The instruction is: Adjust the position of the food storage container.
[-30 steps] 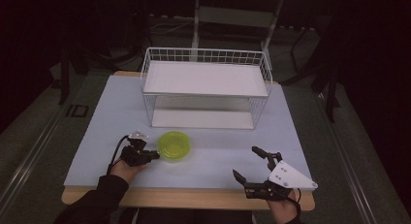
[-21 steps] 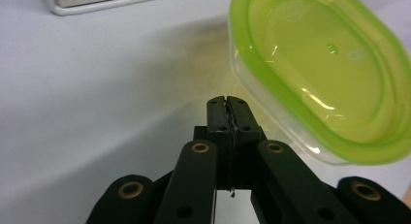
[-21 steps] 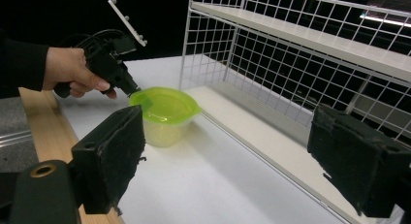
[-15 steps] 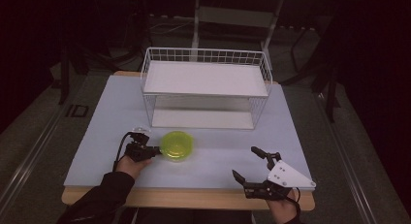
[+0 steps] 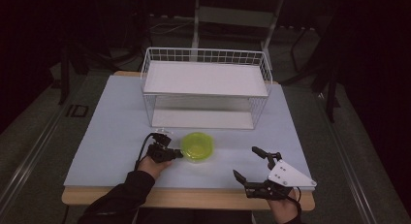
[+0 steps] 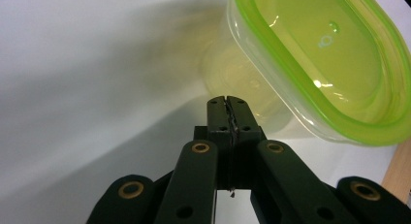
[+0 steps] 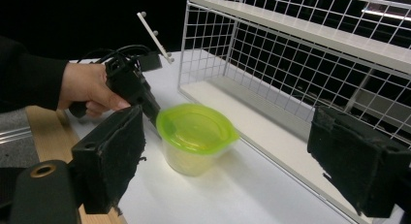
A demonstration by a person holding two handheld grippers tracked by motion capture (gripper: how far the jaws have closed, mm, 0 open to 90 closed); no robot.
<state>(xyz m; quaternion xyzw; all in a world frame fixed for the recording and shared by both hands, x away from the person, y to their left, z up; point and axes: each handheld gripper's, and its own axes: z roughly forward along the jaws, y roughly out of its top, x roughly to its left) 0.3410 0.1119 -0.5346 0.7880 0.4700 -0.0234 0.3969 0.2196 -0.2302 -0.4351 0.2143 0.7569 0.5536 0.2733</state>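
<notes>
Left tongs (image 5: 175, 154) near the table's (image 5: 111, 127) front edge, jaws pressed together, nothing between them, tip just beside the green-lidded tub (image 5: 197, 146). Tub stands upright mid-table toward the front, in front of the white wire rack (image 5: 206, 81). Right tongs (image 5: 251, 166) at the front right corner, jaws wide apart, empty, well clear of the tub.
</notes>
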